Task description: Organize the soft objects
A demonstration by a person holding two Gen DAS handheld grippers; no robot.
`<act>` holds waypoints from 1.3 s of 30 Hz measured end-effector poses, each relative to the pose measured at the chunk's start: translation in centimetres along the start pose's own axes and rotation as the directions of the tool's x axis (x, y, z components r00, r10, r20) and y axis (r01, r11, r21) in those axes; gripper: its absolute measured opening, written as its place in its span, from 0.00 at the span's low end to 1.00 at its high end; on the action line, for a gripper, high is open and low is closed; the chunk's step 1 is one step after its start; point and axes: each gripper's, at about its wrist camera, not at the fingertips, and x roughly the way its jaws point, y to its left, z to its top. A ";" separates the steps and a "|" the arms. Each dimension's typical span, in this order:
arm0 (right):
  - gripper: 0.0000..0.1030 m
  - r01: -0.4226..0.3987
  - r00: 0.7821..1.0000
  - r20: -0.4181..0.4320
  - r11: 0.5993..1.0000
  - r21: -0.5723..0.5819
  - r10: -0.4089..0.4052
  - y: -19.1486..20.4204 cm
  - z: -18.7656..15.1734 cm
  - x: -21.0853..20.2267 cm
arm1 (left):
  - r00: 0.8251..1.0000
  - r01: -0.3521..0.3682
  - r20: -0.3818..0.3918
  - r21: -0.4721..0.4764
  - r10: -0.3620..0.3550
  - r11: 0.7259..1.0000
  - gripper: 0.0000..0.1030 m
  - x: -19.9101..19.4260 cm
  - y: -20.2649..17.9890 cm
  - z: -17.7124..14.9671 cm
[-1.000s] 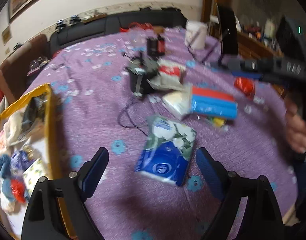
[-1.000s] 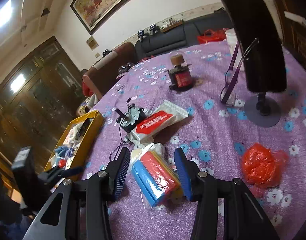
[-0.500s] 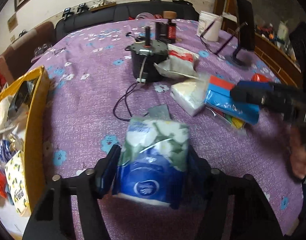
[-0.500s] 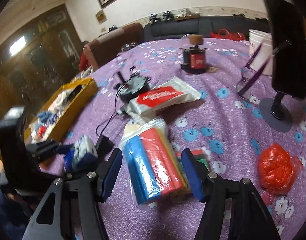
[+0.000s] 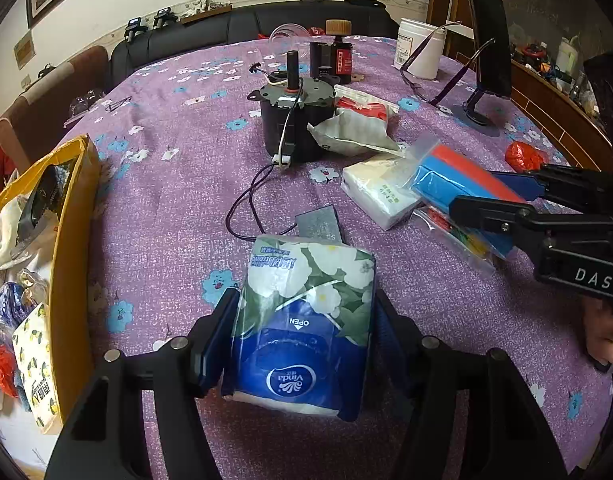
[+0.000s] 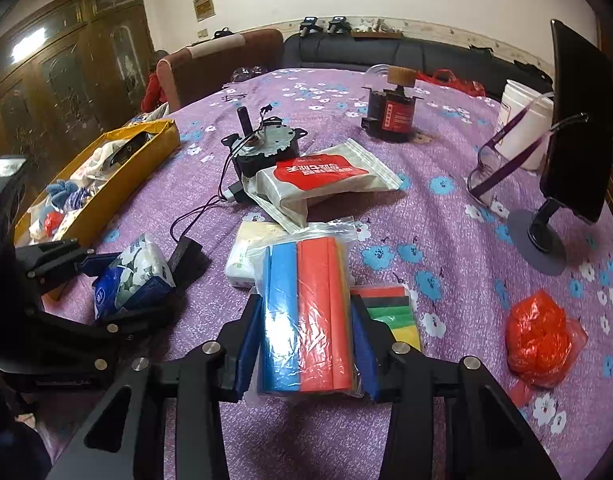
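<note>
Near the table's front edge, the left gripper (image 5: 302, 344) clamps a tissue pack (image 5: 306, 320); the right gripper (image 6: 306, 344) is closing on a bag of sponges (image 6: 306, 312) (yellow box (image 5: 70, 240) just left).

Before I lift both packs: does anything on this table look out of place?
Yes. A black motor with a trailing cable sits among the soft packs, and the red-labelled pouch leans against it. Purple glasses lean against the white tub.
</note>
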 end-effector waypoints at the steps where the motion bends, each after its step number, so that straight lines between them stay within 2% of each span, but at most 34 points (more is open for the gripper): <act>1: 0.43 -0.009 1.000 0.000 1.000 0.010 0.009 0.0 0.0 -0.2 | 1.000 0.000 0.000 0.001 0.000 1.000 0.62 0.0 0.1 0.0; 4: 0.42 -0.069 0.997 0.023 0.996 0.063 0.067 -0.2 0.0 -1.1 | 1.000 0.000 0.000 0.001 0.000 1.000 0.62 0.0 0.1 0.0; 7: 0.42 -0.101 0.993 0.066 0.992 0.070 0.096 0.2 0.0 -2.2 | 1.000 -0.005 0.000 0.002 0.005 1.000 0.62 0.0 0.1 0.0; 11: 0.43 -0.146 0.988 0.069 0.986 0.075 0.141 0.7 0.0 -2.5 | 1.000 -0.005 0.000 0.003 0.005 1.000 0.62 0.0 0.1 0.0; 14: 0.43 -0.145 0.987 0.083 0.987 0.066 0.139 1.1 -0.1 -2.8 | 1.000 -0.006 0.001 0.003 0.006 1.000 0.62 0.0 0.0 0.0; 16: 0.43 -0.150 0.985 0.094 0.986 0.068 0.143 1.0 0.0 -3.1 | 1.000 0.000 0.010 0.006 0.000 1.000 0.50 -0.2 0.1 0.0; 22: 0.43 -0.133 0.988 0.094 0.987 0.086 0.125 0.8 0.0 -2.9 | 1.000 0.000 0.023 0.009 0.000 1.000 0.49 -0.5 0.0 -0.2; 39: 0.43 -0.121 0.985 0.132 0.988 0.092 0.108 0.6 0.0 -3.4 | 0.992 0.029 0.127 -0.025 -0.026 0.999 0.49 -3.8 0.4 -0.6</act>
